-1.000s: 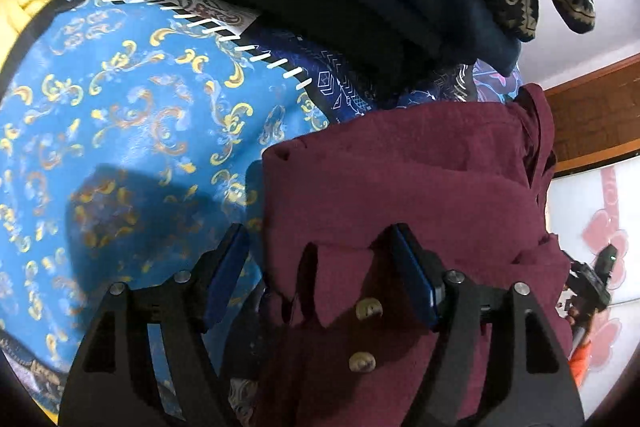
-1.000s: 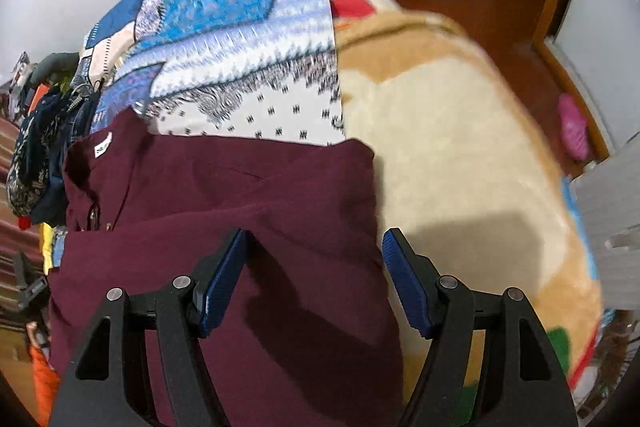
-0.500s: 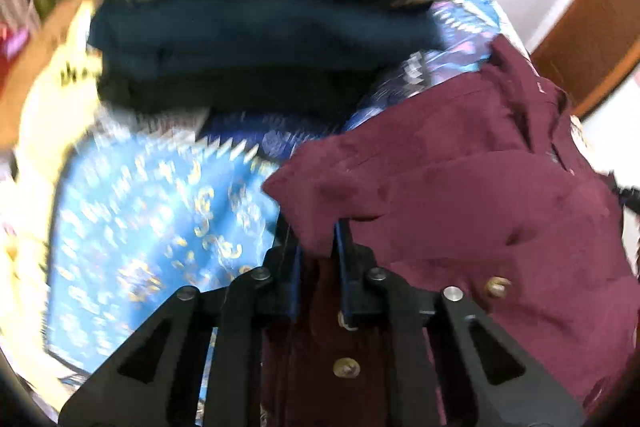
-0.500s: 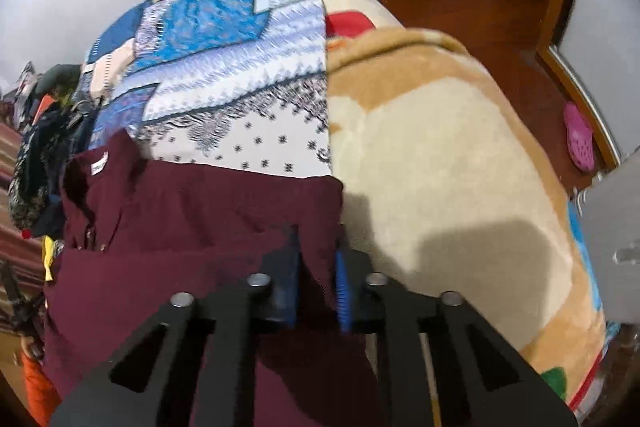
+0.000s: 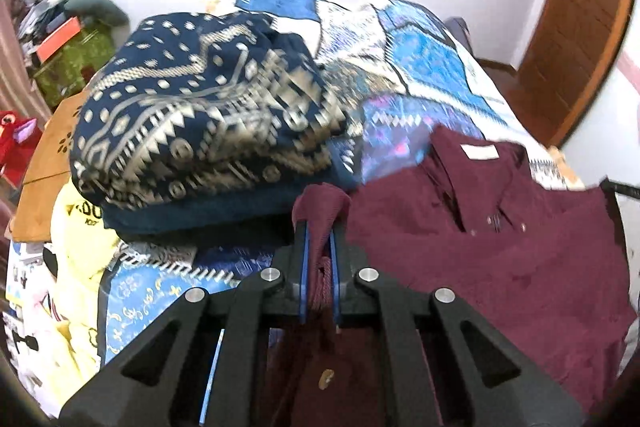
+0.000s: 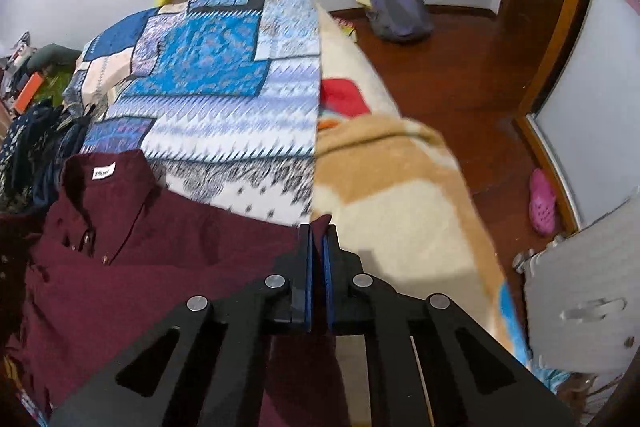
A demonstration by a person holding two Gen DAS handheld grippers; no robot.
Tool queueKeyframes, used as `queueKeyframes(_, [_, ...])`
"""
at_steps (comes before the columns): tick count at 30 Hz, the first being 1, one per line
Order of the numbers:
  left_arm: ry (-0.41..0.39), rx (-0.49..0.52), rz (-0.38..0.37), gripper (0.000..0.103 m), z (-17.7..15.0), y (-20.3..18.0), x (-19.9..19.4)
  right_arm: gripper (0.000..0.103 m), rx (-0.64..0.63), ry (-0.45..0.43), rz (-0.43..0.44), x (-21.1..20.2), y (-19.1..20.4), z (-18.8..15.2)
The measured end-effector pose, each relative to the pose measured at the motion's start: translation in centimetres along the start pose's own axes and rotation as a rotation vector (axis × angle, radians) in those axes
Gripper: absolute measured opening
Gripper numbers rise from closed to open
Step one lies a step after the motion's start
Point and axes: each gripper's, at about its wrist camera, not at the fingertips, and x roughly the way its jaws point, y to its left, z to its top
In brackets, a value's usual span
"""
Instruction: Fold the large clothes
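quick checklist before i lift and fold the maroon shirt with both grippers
1. Left gripper shut on a bunch of the maroon shirt: ok.
2. Right gripper shut on the shirt's edge: ok, though only a thin bit of cloth shows past the pads.
3. Collar faces up, buttons visible: ok.
4. Shirt lies flat: not ok, creased near the placket.
5. Space on the left: not ok, the patterned navy pile sits close beside the left grip.
6. Bed surface on the right, the beige blanket, bare: ok.
7. Shirt's lower hem: cannot tell, hidden behind the grippers.
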Motion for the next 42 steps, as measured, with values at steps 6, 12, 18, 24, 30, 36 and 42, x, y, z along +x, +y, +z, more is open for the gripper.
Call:
queueKeyframes(6, [0.025,-0.028,0.057,0.009,0.5,1.7,1.0,0.005,-0.003,0.005,-0.018,1.0,0.1,0.8])
queueKeyframes(12, [0.166,-0.06,0.099,0.031,-2.0,2.7,2.9,0.012,-0.116,0.065,-0.155,0.9,1.4,-1.4])
queueKeyframes(18, [0.149,-0.092,0.079,0.044,-4.0,3.7,0.4,0.038,-0.048,-0.001,-0.081,-4.4,0.4,-3.3])
queueKeyframes(24, [0.11,-0.093,0.091,0.065,-6.0,4.4,-4.6,0.055,-0.024,-0.129,-0.039,-10.6,0.4,-6.0])
queueKeyframes(30, [0.132,-0.098,0.058,0.076,-10.4,5.1,-7.8,0.061,-0.121,-0.119,-0.036,-13.2,2.2,-10.4])
queueKeyframes(36, [0.198,-0.119,0.004,0.078,-15.9,5.5,-8.8,0.061,-0.121,-0.045,-0.026,-12.2,2.9,-14.7])
queueKeyframes(42, [0.249,-0.15,-0.024,0.078,-20.5,5.3,-8.5,0.061,-0.018,0.037,0.011,-10.2,2.3,-18.4])
